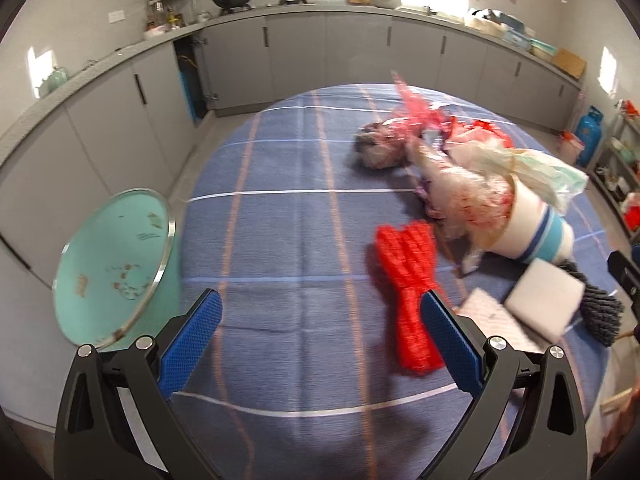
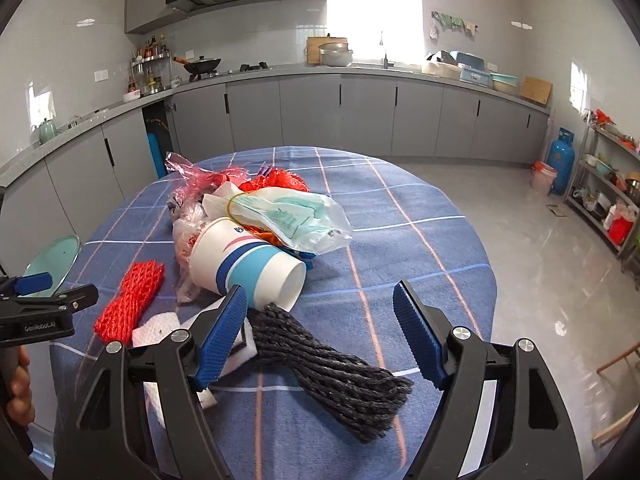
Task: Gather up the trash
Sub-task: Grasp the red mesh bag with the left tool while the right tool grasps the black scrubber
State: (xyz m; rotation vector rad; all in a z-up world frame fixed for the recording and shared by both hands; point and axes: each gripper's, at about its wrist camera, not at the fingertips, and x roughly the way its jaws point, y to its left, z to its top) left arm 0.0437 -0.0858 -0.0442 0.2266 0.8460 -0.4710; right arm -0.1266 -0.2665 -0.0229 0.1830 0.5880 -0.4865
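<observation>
Right wrist view: right tool (image 2: 318,334) stands wide astride the dark mesh roll (image 2: 332,372) — centre it, then close. Left tool (image 1: 320,344) wide, empty.

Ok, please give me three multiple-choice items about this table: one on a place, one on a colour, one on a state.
1. The dark grey net sleeve lies:
A. between the right tool's fingers
B. inside the cup
C. on the floor

2. The foam net beside the left tool is:
A. green
B. red
C. yellow

3. The paper cup is:
A. upright
B. crushed flat
C. lying on its side

Answers: 1 A, it lies between open fingers; 2 B, clearly red; 3 C, its base faces the right wrist camera.
</observation>
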